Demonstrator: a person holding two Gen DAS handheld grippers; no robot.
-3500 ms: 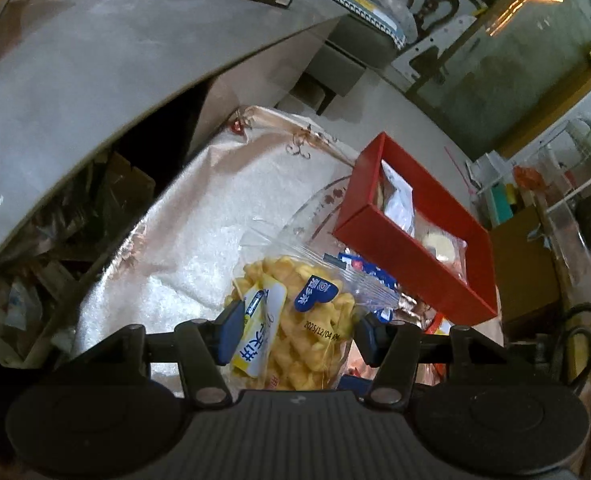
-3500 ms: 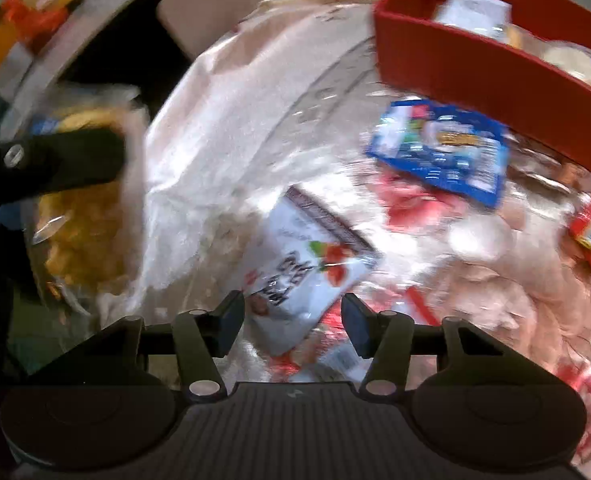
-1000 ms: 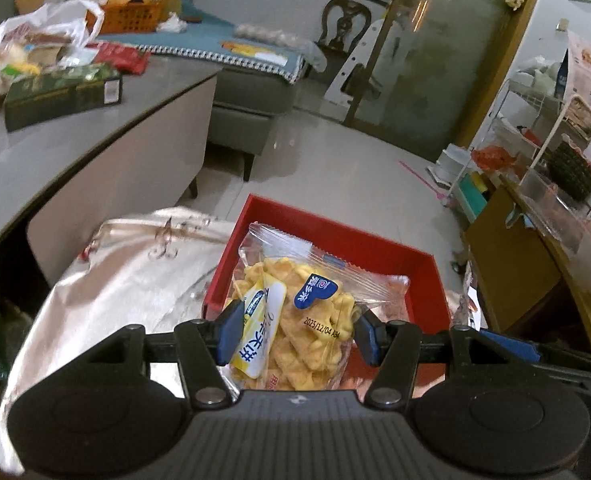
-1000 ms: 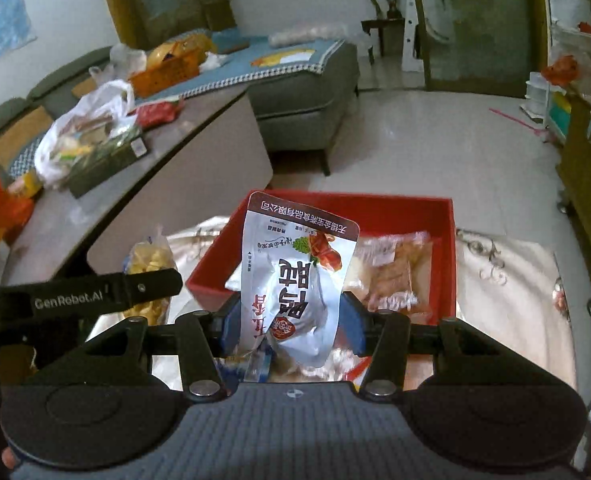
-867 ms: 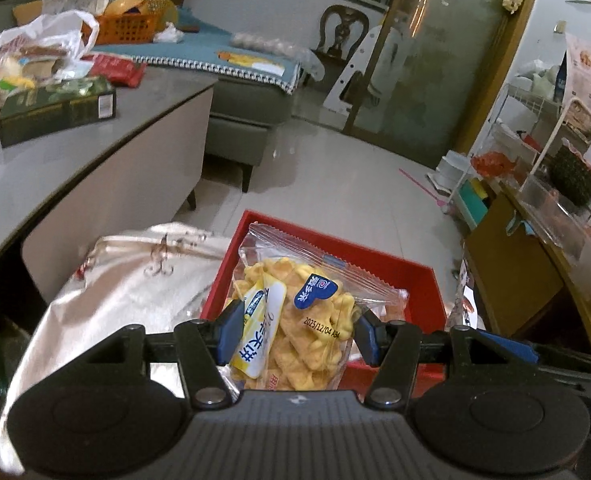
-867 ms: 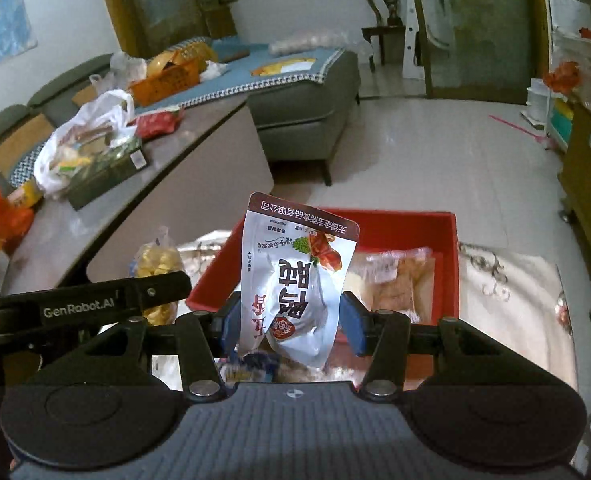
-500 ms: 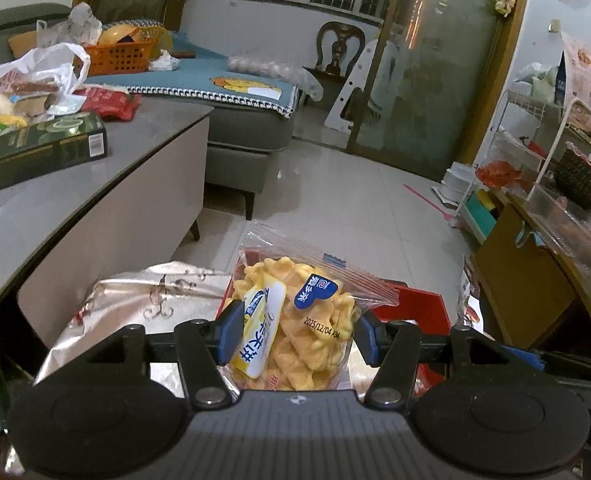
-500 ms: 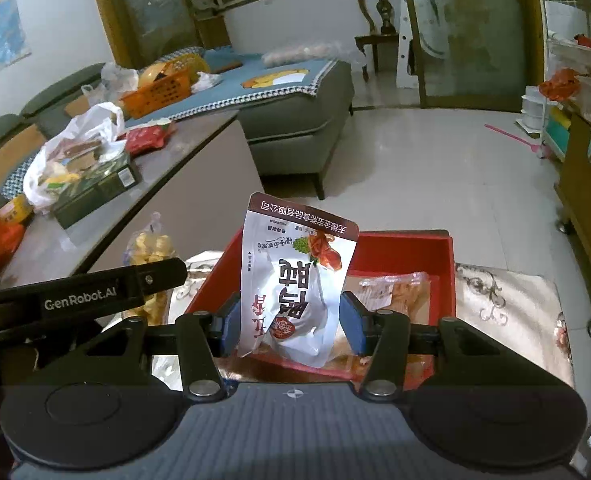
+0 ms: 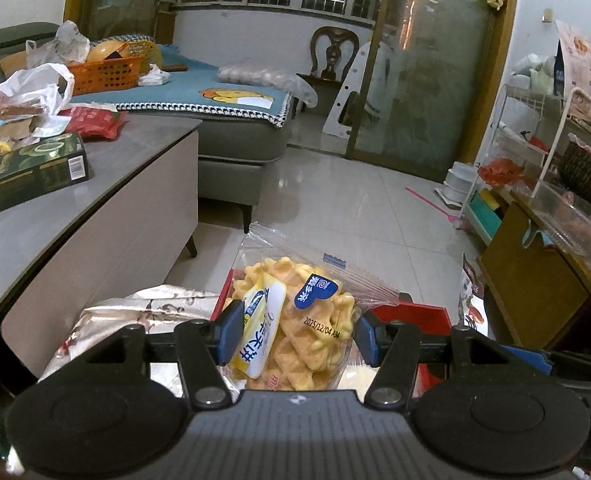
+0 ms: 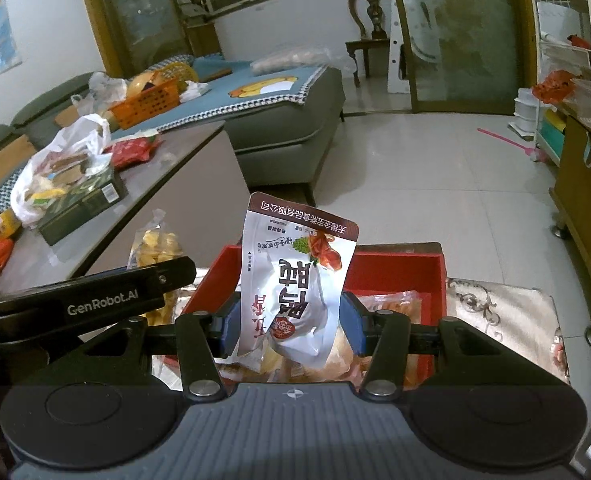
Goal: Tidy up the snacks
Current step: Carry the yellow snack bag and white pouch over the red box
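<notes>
My left gripper [image 9: 297, 334] is shut on a clear bag of yellow waffle biscuits [image 9: 295, 320], held upright over the near left corner of the red box [image 9: 411, 314]. My right gripper [image 10: 289, 326] is shut on a white snack pouch [image 10: 295, 292] with a brown top band, held upright above the red box [image 10: 395, 270]. The box holds several wrapped snacks [image 10: 391, 306]. In the right wrist view the left gripper's arm [image 10: 95, 300] and its biscuit bag [image 10: 155, 250] show at the left.
The box stands on a low table under a shiny patterned cloth [image 10: 499, 312]. A grey counter [image 9: 75, 208] at the left carries a green carton [image 9: 31, 172] and a plastic bag [image 10: 59, 164]. Beyond lie a tiled floor, a sofa and, at the right, a wooden cabinet [image 9: 535, 276].
Both grippers have carried their packets forward over the red box, which now sits lower and closer in both views. Both grips are unchanged.
</notes>
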